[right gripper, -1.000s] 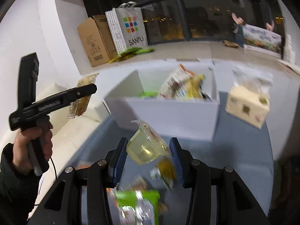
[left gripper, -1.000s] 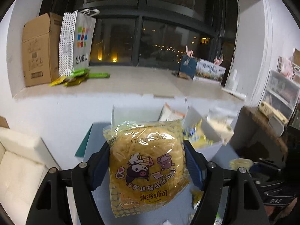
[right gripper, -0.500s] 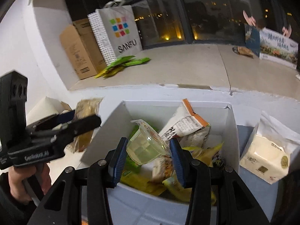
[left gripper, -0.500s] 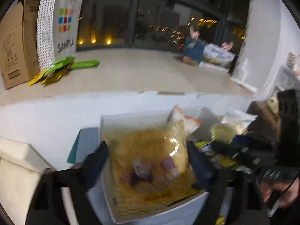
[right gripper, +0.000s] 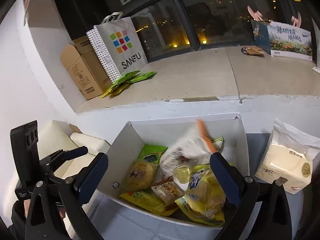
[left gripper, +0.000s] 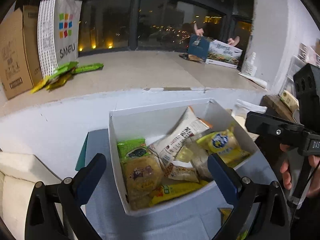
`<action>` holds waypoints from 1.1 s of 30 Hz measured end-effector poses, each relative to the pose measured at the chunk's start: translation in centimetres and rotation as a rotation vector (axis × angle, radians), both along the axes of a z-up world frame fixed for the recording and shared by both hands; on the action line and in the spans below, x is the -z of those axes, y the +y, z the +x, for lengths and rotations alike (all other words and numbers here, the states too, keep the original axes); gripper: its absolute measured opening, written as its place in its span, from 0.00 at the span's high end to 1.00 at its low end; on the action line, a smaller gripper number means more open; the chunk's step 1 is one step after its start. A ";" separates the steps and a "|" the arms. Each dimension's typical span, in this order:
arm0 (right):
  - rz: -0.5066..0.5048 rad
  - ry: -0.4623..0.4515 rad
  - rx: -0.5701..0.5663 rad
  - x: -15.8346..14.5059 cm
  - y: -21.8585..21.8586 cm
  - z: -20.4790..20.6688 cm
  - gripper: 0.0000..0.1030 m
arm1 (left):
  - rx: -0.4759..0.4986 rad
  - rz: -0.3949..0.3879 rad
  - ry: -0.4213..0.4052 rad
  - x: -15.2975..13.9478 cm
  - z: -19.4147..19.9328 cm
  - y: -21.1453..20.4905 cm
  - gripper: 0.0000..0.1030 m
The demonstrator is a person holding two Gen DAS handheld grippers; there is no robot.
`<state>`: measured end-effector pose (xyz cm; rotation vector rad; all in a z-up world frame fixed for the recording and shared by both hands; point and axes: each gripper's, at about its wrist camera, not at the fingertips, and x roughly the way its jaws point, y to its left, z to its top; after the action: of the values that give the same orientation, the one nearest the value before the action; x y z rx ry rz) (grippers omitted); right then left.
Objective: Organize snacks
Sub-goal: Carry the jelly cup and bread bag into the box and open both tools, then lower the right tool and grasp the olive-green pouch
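While both grippers are hanging over it, the white box (right gripper: 128, 146) is sitting on the grey table (left gripper: 100, 140), holding the snacks. Inside are lying the round yellow cake pack (left gripper: 143, 173), a jelly cup (right gripper: 182, 173), a green packet (right gripper: 153, 154) and a white pouch (left gripper: 180, 138). The left gripper (left gripper: 155, 171) is standing wide, nothing between its fingers. The right gripper (right gripper: 159, 174) has just been opening and is gaping wide too, gripping nothing. A tissue pack (right gripper: 286, 166) is sitting just right of the box; a SANFU bag (right gripper: 118, 48) is standing on the ledge behind.
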<state>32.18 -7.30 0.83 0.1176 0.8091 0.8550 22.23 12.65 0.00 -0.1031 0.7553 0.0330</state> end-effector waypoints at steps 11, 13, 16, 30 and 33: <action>-0.002 -0.053 -0.072 0.8 -5.4 -9.9 0.00 | 0.060 -0.032 -0.105 -0.4 -11.5 -3.8 0.00; -0.016 -0.042 -0.076 1.8 -6.9 -11.8 0.00 | 0.063 -0.029 -0.108 0.0 -13.2 -4.2 0.00; -0.072 -0.022 -0.080 3.7 -8.6 -14.2 0.00 | 0.067 -0.020 -0.100 0.5 -15.3 -4.5 0.00; -0.375 0.020 -0.129 13.1 -4.7 -14.2 0.00 | 0.125 0.064 -0.070 1.8 -20.3 -7.2 0.00; -0.413 0.039 -0.144 14.6 -3.1 -13.3 0.00 | 0.135 0.067 -0.057 2.1 -21.0 -7.5 0.00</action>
<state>18.92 -10.38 -13.80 -0.2921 1.0237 0.8057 1.23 5.14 -2.14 0.0112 0.7017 -0.0725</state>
